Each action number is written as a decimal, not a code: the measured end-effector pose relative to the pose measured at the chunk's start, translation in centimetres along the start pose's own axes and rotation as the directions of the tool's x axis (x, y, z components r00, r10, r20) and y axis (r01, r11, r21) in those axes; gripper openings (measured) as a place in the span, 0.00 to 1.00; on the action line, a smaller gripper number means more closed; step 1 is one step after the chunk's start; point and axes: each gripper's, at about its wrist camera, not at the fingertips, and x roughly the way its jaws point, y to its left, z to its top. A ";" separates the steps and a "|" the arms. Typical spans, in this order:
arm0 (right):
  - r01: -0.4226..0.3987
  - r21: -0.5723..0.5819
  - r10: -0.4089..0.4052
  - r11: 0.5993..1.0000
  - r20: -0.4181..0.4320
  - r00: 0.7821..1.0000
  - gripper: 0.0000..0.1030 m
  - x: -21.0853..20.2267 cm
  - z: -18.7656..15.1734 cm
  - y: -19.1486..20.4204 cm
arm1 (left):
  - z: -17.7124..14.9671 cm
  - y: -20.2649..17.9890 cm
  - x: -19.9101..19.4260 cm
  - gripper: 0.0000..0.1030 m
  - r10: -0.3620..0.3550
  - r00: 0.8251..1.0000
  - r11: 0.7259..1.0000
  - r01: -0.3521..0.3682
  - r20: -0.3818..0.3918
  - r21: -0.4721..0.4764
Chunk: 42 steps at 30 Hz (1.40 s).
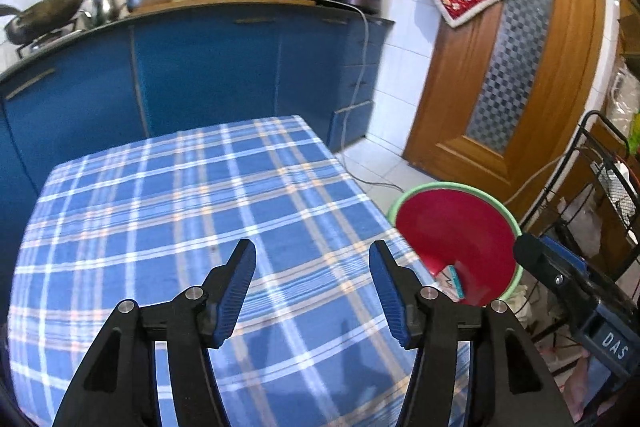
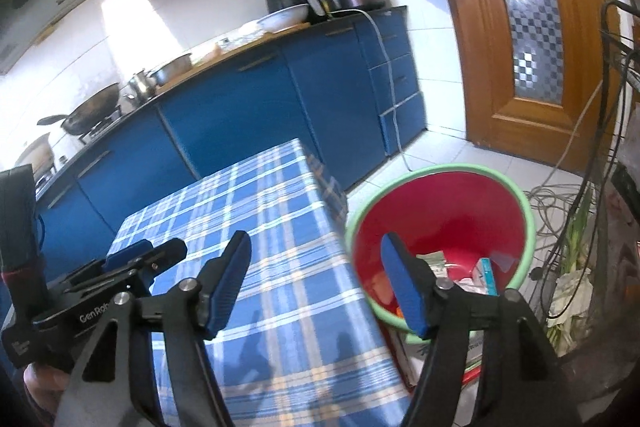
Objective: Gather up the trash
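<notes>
Hovering above the blue plaid tablecloth (image 1: 180,211), the left gripper (image 1: 312,259) stood with its blue-padded jaws apart and nothing between them. The right gripper (image 2: 316,247) likewise had its jaws spread and empty, one finger over the cloth and the other over the red bin (image 2: 448,211) beside the table's edge. The bin, rimmed in pale green, sat on the tiled floor just off the table's right side, and the trash (image 2: 486,275), a teal-edged carton among other packets and wrappers, lay at its bottom. In the left wrist view the same carton (image 1: 454,279) showed low inside the bin (image 1: 460,227), and the right gripper's black body (image 1: 560,267) reached in just beyond the bin. Behind the table ran blue kitchen cabinets (image 1: 208,67), and beyond the bin stood a wooden door (image 1: 500,87).
</notes>
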 end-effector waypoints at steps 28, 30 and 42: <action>-0.016 -0.107 0.016 0.994 0.004 1.000 0.80 -2.2 -2.6 4.6 | -2.3 3.2 -4.1 0.66 0.109 0.993 0.991 -0.105 0.041 -0.082; -0.015 -0.106 0.016 0.994 0.003 1.000 0.80 -2.2 -2.6 4.6 | -2.3 3.2 -4.1 0.66 0.108 0.993 0.991 -0.105 0.039 -0.083; -0.017 -0.105 0.017 0.994 0.001 1.000 0.80 -2.2 -2.6 4.6 | -2.4 3.1 -4.1 0.66 0.106 0.994 0.991 -0.103 0.041 -0.081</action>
